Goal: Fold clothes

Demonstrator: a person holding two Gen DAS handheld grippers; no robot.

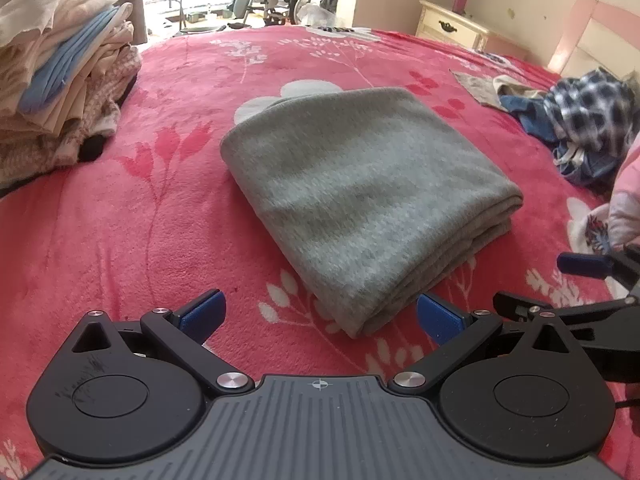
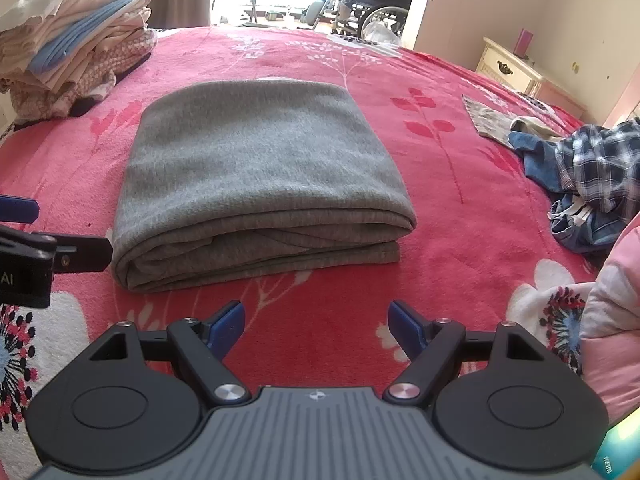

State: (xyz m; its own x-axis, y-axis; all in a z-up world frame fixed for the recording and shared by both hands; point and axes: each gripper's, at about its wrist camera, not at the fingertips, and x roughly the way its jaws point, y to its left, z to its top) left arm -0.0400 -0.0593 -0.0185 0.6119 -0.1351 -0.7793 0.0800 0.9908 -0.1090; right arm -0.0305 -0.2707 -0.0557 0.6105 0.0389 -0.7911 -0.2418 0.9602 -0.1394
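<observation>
A grey garment (image 1: 360, 200) lies folded into a thick rectangle on the red floral bedspread (image 1: 160, 220). It also shows in the right wrist view (image 2: 260, 168), with its stacked fold edges facing me. My left gripper (image 1: 320, 316) is open and empty, just short of the garment's near corner. My right gripper (image 2: 316, 328) is open and empty, a little in front of the fold edges. Part of the right gripper shows at the right edge of the left wrist view (image 1: 592, 280). Part of the left gripper shows at the left edge of the right wrist view (image 2: 36, 240).
A tall stack of folded pale clothes (image 1: 60, 72) stands at the back left, also in the right wrist view (image 2: 72, 36). A loose heap with a plaid shirt (image 2: 592, 168) lies at the right. A pink quilt (image 2: 612, 312) sits at the near right. A nightstand (image 1: 452, 26) stands beyond the bed.
</observation>
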